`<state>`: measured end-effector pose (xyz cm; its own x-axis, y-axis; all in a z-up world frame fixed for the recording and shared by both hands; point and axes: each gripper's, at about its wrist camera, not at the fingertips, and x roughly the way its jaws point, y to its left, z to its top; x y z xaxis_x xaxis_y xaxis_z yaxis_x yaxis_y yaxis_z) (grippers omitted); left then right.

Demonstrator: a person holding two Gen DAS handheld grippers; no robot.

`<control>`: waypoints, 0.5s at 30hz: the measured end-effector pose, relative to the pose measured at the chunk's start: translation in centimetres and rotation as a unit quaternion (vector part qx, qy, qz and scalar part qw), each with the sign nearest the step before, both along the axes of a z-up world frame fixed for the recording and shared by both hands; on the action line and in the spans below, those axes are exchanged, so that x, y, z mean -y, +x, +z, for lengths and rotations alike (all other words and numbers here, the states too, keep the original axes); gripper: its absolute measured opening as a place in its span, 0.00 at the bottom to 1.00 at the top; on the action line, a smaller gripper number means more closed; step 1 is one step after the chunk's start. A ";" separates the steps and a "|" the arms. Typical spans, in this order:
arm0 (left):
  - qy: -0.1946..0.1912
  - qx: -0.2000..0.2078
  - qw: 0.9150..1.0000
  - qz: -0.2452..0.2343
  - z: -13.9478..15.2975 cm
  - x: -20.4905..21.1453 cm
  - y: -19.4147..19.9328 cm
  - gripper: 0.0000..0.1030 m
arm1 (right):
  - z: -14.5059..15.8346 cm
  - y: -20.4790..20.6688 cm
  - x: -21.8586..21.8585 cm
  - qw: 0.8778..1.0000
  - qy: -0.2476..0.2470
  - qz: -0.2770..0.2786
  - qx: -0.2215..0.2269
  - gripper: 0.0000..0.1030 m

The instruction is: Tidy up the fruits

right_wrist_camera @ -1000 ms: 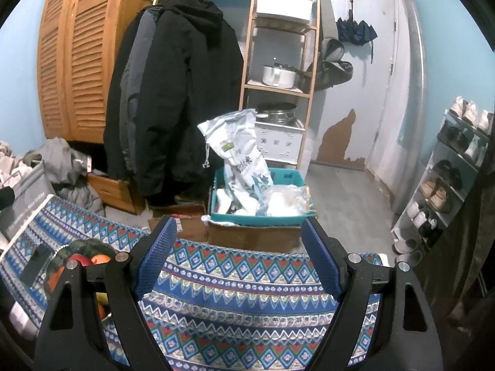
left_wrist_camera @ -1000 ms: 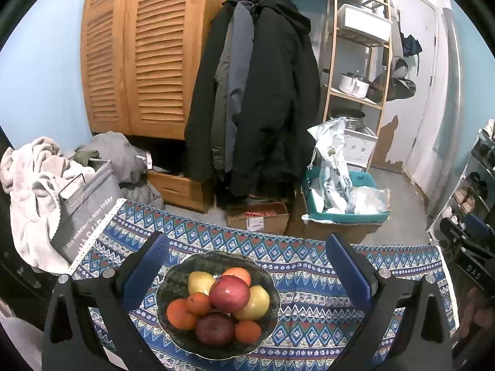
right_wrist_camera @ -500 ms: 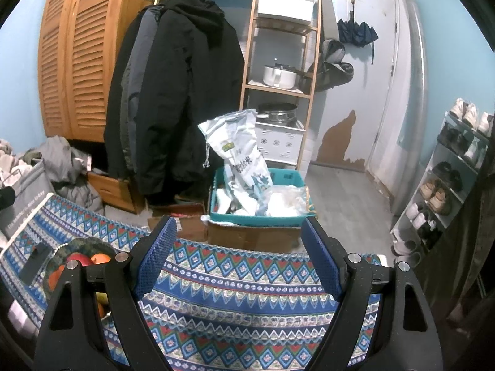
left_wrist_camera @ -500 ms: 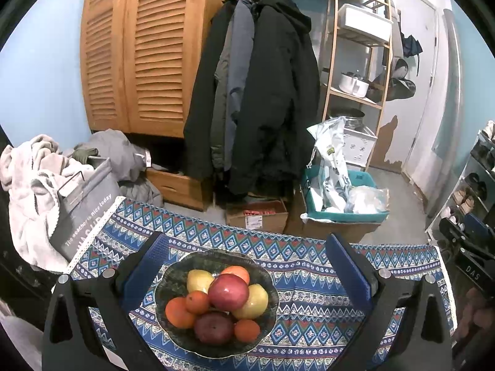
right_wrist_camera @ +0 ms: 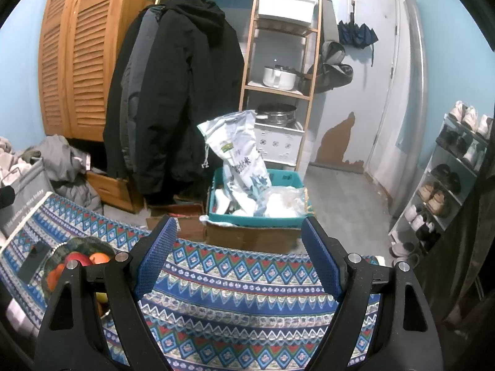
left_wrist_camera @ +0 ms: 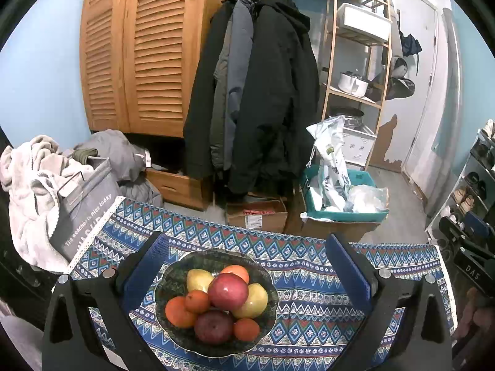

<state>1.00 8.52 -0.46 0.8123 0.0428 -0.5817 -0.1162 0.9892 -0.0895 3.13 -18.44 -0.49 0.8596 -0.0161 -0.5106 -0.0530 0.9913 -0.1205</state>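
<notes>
Left fingers [left_wrist_camera: 154,255] wide around fruit bowl [left_wrist_camera: 216,301], right fingers [right_wrist_camera: 156,255] wide over tablecloth [right_wrist_camera: 232,293], phone [right_wrist_camera: 32,259] beside bowl

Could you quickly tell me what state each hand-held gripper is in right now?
Left hand-held gripper: open, holding nothing, fruit bowl ahead.
Right hand-held gripper: open, holding nothing.

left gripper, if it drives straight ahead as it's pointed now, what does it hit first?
Most likely the fruit bowl. The left gripper is open, and the bowl sits between its fingers, with the top red apple nearest its line. Depth is unclear; it may pass just over the fruit and meet the patterned tablecloth beyond.
</notes>
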 end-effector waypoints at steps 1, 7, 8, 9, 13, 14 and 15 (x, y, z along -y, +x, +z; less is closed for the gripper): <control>0.000 0.000 1.000 0.000 0.0 0.0 0.0 0.99 | 0.0 0.0 0.0 1.000 0.000 0.000 0.000 0.79; 0.001 0.000 1.000 0.003 0.1 0.0 -0.1 0.99 | 0.1 0.0 0.2 1.000 0.000 -0.001 0.001 0.79; 0.002 0.000 1.000 0.005 0.1 0.0 -0.1 0.99 | 0.1 0.0 0.2 1.000 0.000 0.000 0.001 0.79; 0.004 0.001 1.000 0.007 0.1 0.0 -0.2 0.99 | 0.1 0.0 0.2 1.000 -0.001 0.000 0.001 0.79; 0.016 -0.003 1.000 0.010 0.2 0.2 -0.2 0.99 | 0.1 0.0 0.2 1.000 -0.001 -0.001 0.000 0.79; 0.020 -0.002 1.000 0.011 0.2 0.3 -0.2 0.99 | 0.1 0.0 0.2 1.000 -0.001 -0.001 0.000 0.79; 0.027 -0.001 1.000 0.013 0.3 0.5 -0.2 0.99 | 0.1 0.0 0.2 1.000 0.000 -0.001 0.001 0.79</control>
<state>0.79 8.04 -0.18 0.8094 0.0958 -0.5794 -0.1423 0.9892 -0.0353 3.10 -18.64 -0.42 0.8603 -0.0174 -0.5096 -0.0516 0.9913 -0.1210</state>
